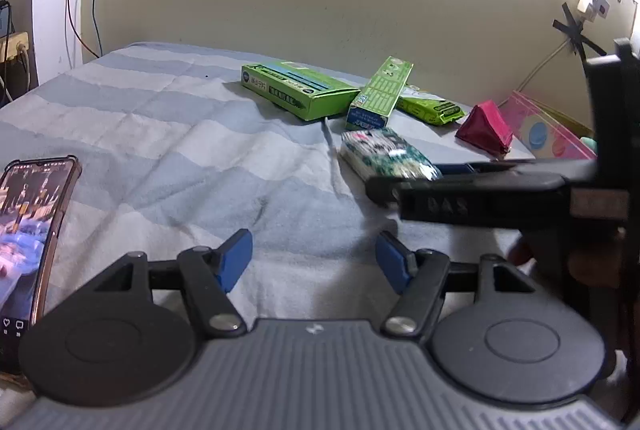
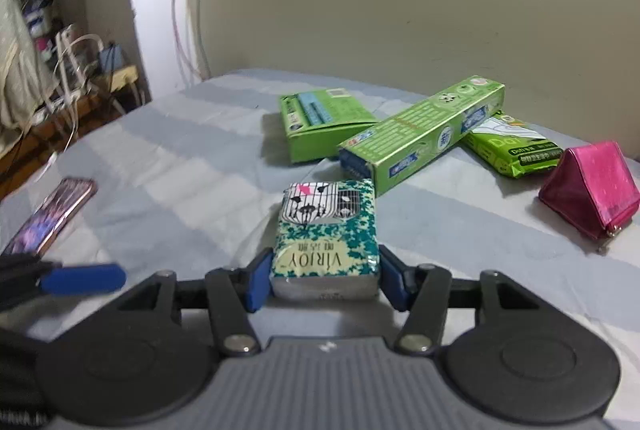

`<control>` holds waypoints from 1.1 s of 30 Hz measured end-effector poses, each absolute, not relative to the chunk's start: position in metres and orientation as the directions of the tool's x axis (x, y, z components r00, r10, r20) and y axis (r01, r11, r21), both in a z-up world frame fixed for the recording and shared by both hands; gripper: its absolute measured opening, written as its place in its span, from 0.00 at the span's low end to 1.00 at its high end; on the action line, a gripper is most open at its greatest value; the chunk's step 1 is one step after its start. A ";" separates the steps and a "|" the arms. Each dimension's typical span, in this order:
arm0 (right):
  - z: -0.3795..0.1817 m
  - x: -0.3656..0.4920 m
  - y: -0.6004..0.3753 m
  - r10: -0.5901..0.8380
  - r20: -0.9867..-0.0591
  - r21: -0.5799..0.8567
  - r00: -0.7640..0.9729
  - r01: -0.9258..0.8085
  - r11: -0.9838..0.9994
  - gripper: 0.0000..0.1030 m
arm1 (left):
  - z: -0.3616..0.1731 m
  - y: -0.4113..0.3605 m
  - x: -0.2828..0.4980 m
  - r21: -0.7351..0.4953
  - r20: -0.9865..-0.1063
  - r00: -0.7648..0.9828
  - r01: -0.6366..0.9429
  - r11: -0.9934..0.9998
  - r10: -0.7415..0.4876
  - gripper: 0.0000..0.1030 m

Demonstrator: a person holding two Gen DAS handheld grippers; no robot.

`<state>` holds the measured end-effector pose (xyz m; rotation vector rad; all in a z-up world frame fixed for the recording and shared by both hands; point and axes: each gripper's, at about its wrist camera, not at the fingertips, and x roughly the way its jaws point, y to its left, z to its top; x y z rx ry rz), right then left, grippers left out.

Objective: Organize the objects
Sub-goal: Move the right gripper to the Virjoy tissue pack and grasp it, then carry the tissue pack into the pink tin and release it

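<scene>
Wide bare stretch of the bed [image 1: 168, 133] on the left and centre, open for passing, with only the phone [image 1: 36, 226] at its near-left edge. Far right is crowded: flat green box [image 2: 320, 121], long green carton [image 2: 420, 137] lying across a green packet [image 2: 516, 149], and pink pouch [image 2: 592, 189], all close under the wall [image 2: 400, 9]. The tissue pack [image 2: 328, 234] blocks the lane in front of that cluster, narrow gaps either side.

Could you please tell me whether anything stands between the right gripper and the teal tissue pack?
Nothing visible does: the tissue pack already sits between the right gripper's blue pads, resting on the striped bed sheet. Whether the pads press on it is unclear.
</scene>
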<state>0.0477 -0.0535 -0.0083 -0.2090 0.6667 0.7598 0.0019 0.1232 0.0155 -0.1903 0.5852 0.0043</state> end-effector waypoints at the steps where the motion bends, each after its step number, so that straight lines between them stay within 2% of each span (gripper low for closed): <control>1: -0.009 0.040 -0.062 0.574 -0.625 0.047 0.529 -0.708 0.704 0.52 | 0.015 0.123 0.002 -0.177 -0.549 0.835 -0.058 0.982 -0.049 0.68; 6: -0.010 -0.011 -0.144 0.591 -0.610 0.011 0.528 -0.740 0.673 0.53 | 0.014 0.115 0.003 -0.127 -0.553 0.833 -0.048 0.991 -0.031 0.71; 7: -0.009 -0.022 -0.164 0.584 -0.611 0.013 0.534 -0.731 0.683 0.53 | 0.014 0.114 0.004 -0.116 -0.556 0.831 -0.042 0.992 -0.030 0.74; 13: -0.010 -0.067 -0.265 0.532 -0.597 0.050 0.600 -0.634 0.772 0.54 | 0.013 0.092 0.006 -0.010 -0.580 0.814 -0.025 1.000 0.015 0.75; 15: -0.011 -0.077 -0.283 0.494 -0.586 0.020 0.643 -0.598 0.801 0.56 | 0.014 0.083 0.004 -0.024 -0.586 0.810 -0.002 1.000 -0.013 0.75; 18: -0.011 -0.085 -0.303 0.423 -0.571 -0.027 0.703 -0.532 0.847 0.67 | 0.016 0.064 0.002 -0.054 -0.598 0.797 0.063 0.997 -0.083 0.75; 24: -0.009 -0.084 -0.342 0.297 -0.523 -0.019 0.799 -0.360 0.933 0.67 | 0.027 0.015 0.008 -0.099 -0.617 0.750 0.227 0.969 -0.239 0.76; 29: -0.008 -0.090 -0.358 0.394 -0.492 0.082 0.776 -0.409 0.909 0.67 | 0.032 -0.028 0.018 -0.263 -0.637 0.640 0.345 0.901 -0.431 0.76; 33: -0.010 -0.089 -0.344 0.423 -0.493 0.062 0.760 -0.454 0.889 0.67 | 0.030 -0.065 0.027 -0.291 -0.657 0.578 0.399 0.870 -0.484 0.76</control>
